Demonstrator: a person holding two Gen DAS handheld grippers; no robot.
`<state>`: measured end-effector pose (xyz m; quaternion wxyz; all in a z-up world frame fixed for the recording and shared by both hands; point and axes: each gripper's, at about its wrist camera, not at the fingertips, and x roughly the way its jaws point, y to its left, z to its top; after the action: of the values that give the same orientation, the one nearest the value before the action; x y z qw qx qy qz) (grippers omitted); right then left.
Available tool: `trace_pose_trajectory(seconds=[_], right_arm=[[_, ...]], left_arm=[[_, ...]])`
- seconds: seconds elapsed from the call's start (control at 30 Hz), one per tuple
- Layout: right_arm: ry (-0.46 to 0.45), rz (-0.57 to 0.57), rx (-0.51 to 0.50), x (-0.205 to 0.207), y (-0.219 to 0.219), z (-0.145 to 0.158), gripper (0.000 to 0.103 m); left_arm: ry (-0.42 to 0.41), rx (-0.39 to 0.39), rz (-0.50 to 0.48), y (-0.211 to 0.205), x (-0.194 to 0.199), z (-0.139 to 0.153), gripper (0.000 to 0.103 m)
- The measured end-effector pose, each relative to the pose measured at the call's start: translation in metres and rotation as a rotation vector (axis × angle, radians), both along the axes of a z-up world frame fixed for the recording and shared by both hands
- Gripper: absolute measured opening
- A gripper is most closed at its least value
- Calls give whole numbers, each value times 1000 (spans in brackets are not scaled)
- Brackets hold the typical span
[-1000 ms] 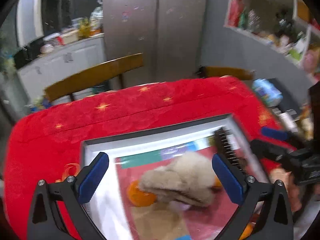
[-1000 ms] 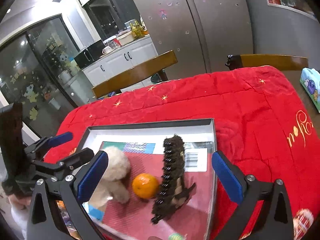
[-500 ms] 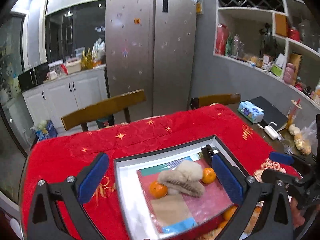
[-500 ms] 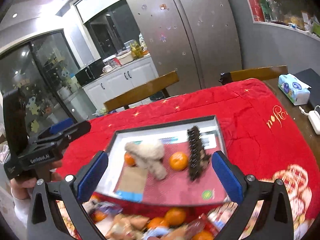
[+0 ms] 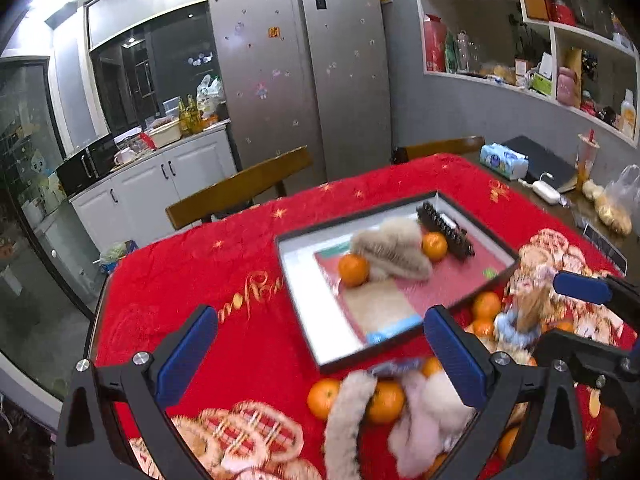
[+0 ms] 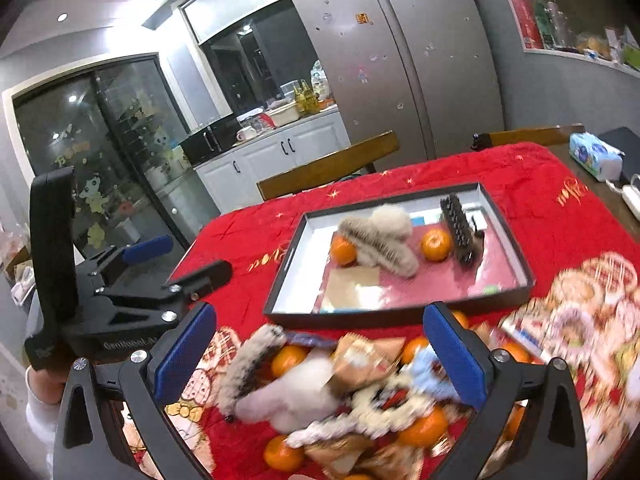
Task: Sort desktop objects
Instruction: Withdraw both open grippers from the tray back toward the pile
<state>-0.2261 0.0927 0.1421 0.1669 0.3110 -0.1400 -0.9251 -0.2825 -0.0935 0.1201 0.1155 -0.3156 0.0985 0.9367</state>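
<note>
Both claws, left (image 5: 320, 354) and right (image 6: 320, 354), gape wide, holding nothing. The tray (image 6: 404, 312) lies beyond them. Loose oranges (image 6: 286, 360) lie between the right fingers.

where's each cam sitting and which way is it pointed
Left wrist: on the left gripper, looking across the red tablecloth at the shallow black-rimmed tray; the right gripper shows at right.
Right wrist: on the right gripper, facing the same tray; the left gripper shows at left.
Shared: tray, steel fridge.
</note>
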Motion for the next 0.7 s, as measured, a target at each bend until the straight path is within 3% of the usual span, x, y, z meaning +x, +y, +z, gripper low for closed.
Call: trace_pose_trajectory(seconds=[0.23,0.5,0.7], right_arm=[[-40,8,-19,17,-19,-21,103],[-99,12,-30,17,-33,-47,103],[-124,11,-3,8,-42,-61,92]], left_arm=[[-30,-5,21,-20,18,-21,103],[-98,1,12,-33,14,-52,103],[-147,-3,-11,-35,2,-81,103]])
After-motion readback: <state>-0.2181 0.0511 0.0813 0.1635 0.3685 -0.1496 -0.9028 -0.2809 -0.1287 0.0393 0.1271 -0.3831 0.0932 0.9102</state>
